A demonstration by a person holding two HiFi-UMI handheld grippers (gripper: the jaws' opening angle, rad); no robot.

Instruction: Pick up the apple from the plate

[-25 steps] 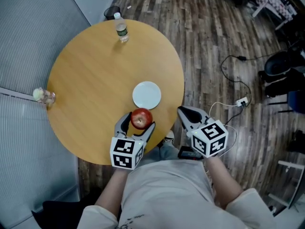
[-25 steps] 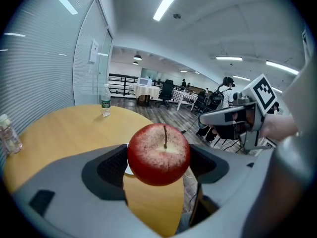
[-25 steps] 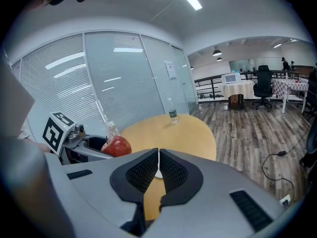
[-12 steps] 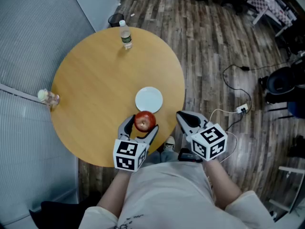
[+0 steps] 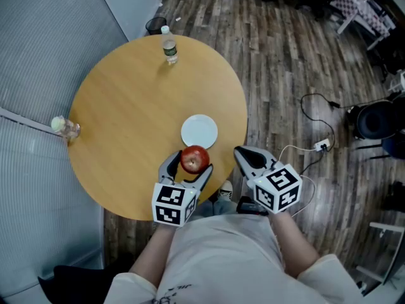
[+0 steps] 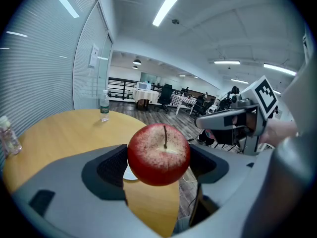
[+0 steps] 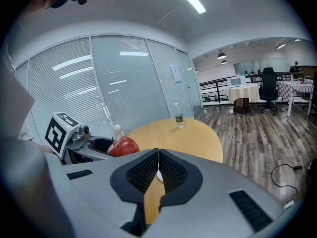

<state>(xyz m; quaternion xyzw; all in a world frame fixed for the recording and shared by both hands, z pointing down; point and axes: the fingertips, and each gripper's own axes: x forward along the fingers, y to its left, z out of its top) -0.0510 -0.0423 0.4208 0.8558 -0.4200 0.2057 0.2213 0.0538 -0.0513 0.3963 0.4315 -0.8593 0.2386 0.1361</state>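
A red apple (image 5: 194, 159) with its stem up is held between the pads of my left gripper (image 5: 191, 161), near the front edge of the round wooden table. In the left gripper view the apple (image 6: 159, 154) fills the gap between the jaws, lifted above the tabletop. The white plate (image 5: 199, 132) lies bare just beyond it. My right gripper (image 5: 243, 152) is shut with nothing in it, off the table's right edge, over the floor. From the right gripper view the apple (image 7: 122, 146) shows at the left, and the jaws (image 7: 158, 171) meet.
A water bottle (image 5: 168, 47) stands at the table's far edge. Another small bottle (image 5: 65, 128) sits at the left rim by the blinds. A white power strip and cables (image 5: 321, 145) lie on the wood floor to the right, with chairs beyond.
The left gripper with the apple has shifted slightly, staying just in front of the plate. The head view has moved a little. The right gripper has barely moved.
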